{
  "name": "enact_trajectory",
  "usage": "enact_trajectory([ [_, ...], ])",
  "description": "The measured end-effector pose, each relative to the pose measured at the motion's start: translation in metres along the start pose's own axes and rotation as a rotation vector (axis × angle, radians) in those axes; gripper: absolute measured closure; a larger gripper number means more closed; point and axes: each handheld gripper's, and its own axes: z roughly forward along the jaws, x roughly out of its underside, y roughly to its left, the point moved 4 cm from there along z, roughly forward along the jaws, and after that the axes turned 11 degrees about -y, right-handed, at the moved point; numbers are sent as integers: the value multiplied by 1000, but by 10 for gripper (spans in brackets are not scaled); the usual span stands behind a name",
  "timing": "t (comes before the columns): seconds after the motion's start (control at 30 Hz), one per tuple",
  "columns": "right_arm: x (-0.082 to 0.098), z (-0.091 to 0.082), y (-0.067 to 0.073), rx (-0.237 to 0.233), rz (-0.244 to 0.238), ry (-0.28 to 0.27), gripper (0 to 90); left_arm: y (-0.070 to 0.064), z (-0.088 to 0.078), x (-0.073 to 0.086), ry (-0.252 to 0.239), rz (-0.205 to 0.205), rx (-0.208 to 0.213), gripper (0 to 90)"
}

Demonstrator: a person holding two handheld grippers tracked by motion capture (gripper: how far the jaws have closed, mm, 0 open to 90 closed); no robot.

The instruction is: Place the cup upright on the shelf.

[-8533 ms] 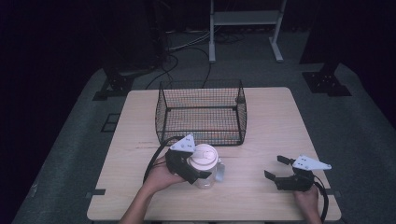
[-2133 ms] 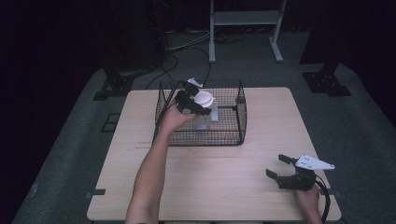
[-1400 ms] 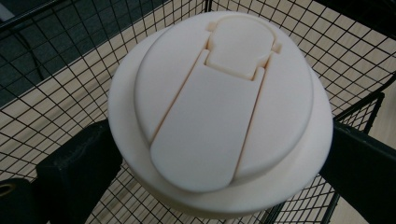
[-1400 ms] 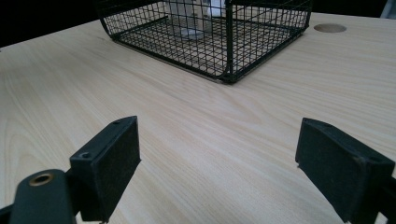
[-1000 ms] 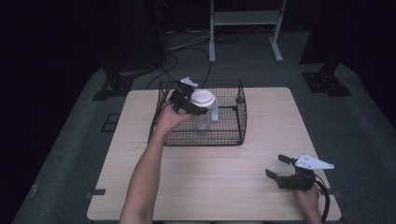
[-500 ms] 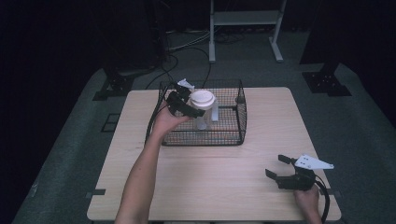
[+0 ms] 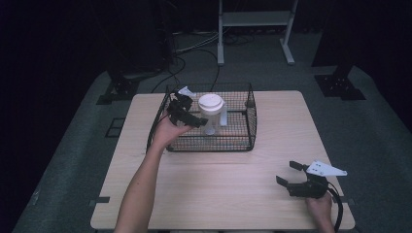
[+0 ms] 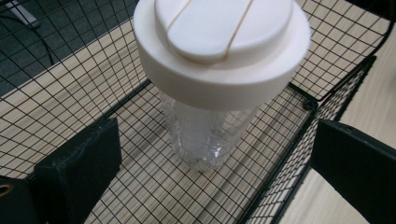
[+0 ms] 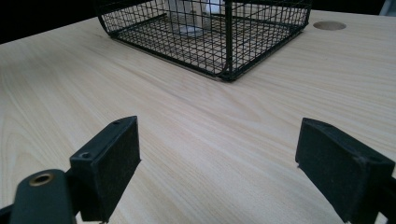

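Tongs both gape wide: left tongs [image 7: 195, 118] flank the jar [image 7: 212, 114] untouched; right tongs [image 7: 286, 174] hold nothing.

no text, label, brand or number can be read on anything here.

A white metal stand [image 7: 255, 29] and black cables [image 7: 187, 48] are seen on grey floor [image 7: 73, 160] beyond the table.
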Motion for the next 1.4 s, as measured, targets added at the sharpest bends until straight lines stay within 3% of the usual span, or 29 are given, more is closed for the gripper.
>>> enact_trajectory([
  [0.4, 1, 0, 0, 8, -1, 7, 128, -15, -24, 4, -51, 36, 13, 12],
  [1.1, 1, 1, 0, 17, 3, 11, 128, -38, -48, 25, -70, 60, 43, 13],
  [1.4, 1, 1, 0, 22, -4, 14, 129, -51, -60, 33, -101, 71, 67, 13],
])
